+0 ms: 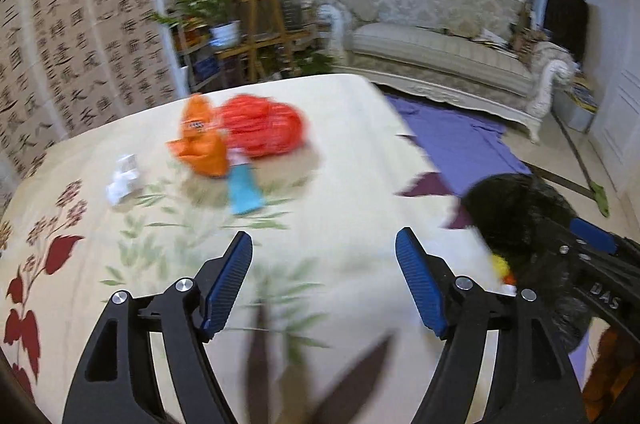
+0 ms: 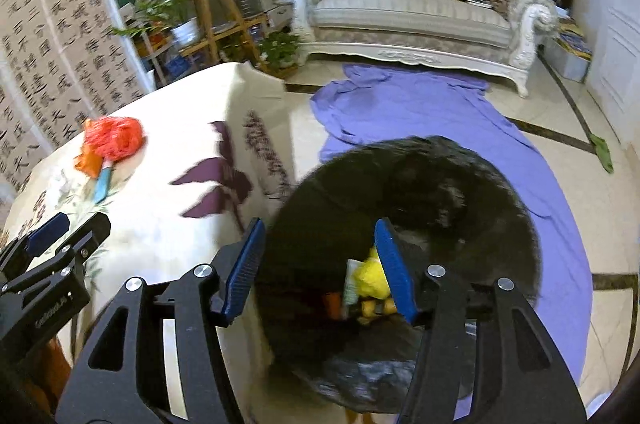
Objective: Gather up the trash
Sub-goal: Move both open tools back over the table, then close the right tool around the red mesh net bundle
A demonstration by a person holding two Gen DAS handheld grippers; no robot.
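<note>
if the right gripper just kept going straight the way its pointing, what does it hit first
Most likely the trash already lying in the black bin bag: the open right gripper points down into its mouth, at the yellow wrapper. Depth is hard to judge.

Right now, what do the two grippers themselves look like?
The left gripper and right gripper match: angular black frames with cut-out slots, round silver pivot bolts, and long blue ribbed pads on each finger. White lettering marks their bodies. No hands or sleeves show.

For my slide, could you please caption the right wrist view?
Open right gripper above black trash bag holding yellow wrapper; more litter waits on the floral tablecloth.
</note>
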